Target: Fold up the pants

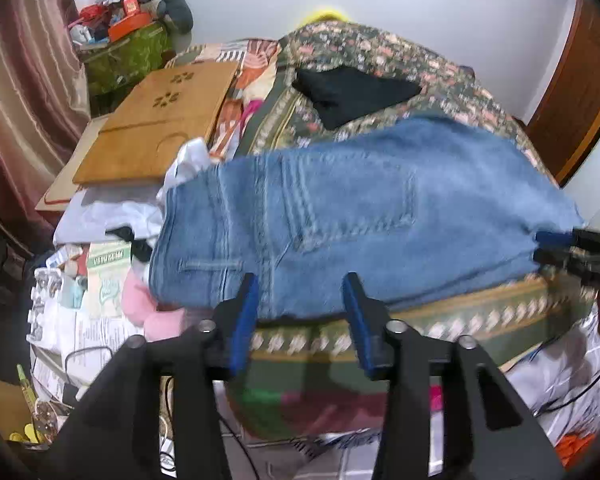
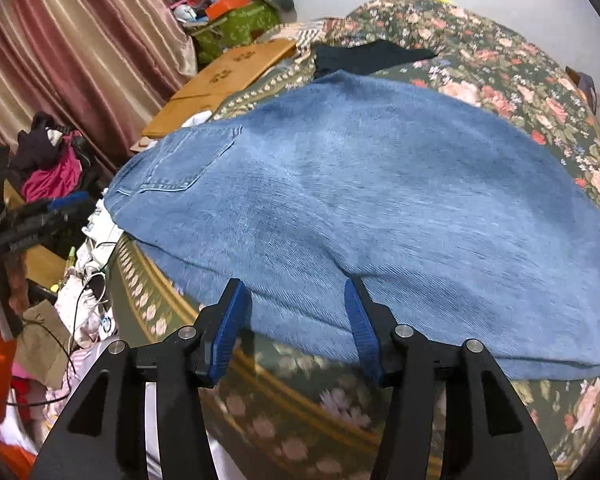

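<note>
Jeans point(image 2: 380, 208) flat on bed point(image 2: 300, 412): heavy, stiff-ish denim. Left claw point(image 1: 302, 312), right claw point(image 2: 296, 316) both open, empty. Grab near hem edge.

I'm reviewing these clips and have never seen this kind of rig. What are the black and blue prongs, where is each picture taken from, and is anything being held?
No robot here: a person holds a two-finger gripper in each hand, with a camera looking along the fingers. One picture is from the left gripper, the other from the right gripper. Blue jeans lie spread on a floral bedspread, with a folded black garment behind them. Both grippers are open at the jeans' near edge, holding nothing yet.
</note>
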`<state>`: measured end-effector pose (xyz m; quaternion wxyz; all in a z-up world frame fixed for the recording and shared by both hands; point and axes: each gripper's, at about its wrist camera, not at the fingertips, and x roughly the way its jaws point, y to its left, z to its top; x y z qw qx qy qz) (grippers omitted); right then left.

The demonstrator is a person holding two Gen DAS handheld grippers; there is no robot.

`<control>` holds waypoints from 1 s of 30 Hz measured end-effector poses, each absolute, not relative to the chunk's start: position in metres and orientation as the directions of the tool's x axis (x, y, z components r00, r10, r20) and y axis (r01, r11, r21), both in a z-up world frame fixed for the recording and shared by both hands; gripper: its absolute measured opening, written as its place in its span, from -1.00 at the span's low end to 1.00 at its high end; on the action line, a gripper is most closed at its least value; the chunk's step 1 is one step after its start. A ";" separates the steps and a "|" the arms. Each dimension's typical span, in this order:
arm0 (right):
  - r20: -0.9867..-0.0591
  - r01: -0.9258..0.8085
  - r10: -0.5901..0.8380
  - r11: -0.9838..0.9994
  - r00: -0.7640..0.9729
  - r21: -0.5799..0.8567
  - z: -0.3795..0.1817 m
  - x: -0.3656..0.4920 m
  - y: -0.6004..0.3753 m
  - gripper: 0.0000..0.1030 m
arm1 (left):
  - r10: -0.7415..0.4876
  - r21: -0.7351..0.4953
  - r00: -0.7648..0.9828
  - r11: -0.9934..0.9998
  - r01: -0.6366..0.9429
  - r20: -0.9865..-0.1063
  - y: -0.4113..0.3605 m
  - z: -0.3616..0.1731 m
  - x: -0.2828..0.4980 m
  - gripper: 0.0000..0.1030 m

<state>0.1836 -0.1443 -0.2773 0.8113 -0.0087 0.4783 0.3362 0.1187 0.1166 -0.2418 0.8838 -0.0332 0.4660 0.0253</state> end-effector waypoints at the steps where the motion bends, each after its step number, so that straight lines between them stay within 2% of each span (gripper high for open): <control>1: -0.778 -0.542 0.543 0.776 0.316 0.323 -0.275 0.184 -0.150 -0.07 | 0.015 -0.030 0.572 0.997 -0.069 -0.820 0.112 -0.238 0.124 0.01; 4: -0.759 -0.494 0.563 0.787 0.328 0.370 -0.268 0.186 -0.170 -0.07 | 0.005 -0.020 0.579 0.999 -0.037 -0.815 0.092 -0.232 0.146 0.06; 8: -0.743 -0.420 0.528 0.833 0.411 0.360 -0.260 0.191 -0.209 -0.07 | -0.065 -0.065 0.557 0.998 0.020 -0.828 0.062 -0.239 0.181 0.07; 12: -0.750 -0.308 0.464 0.883 0.471 0.353 -0.267 0.197 -0.258 -0.07 | -0.123 -0.100 0.530 0.992 0.072 -0.839 0.028 -0.257 0.215 0.07; 15: -0.773 -0.232 0.409 0.913 0.485 0.337 -0.280 0.203 -0.285 -0.07 | -0.116 -0.091 0.476 0.993 0.074 -0.872 0.014 -0.283 0.230 0.07; 21: -0.794 -0.145 0.413 0.909 0.446 0.391 -0.315 0.205 -0.309 -0.07 | -0.102 -0.102 0.490 0.994 0.027 -0.866 0.017 -0.306 0.210 0.15; 30: -0.797 -0.139 0.396 0.916 0.456 0.376 -0.316 0.190 -0.328 -0.07 | -0.070 -0.078 0.486 0.997 0.003 -0.871 0.017 -0.306 0.197 0.16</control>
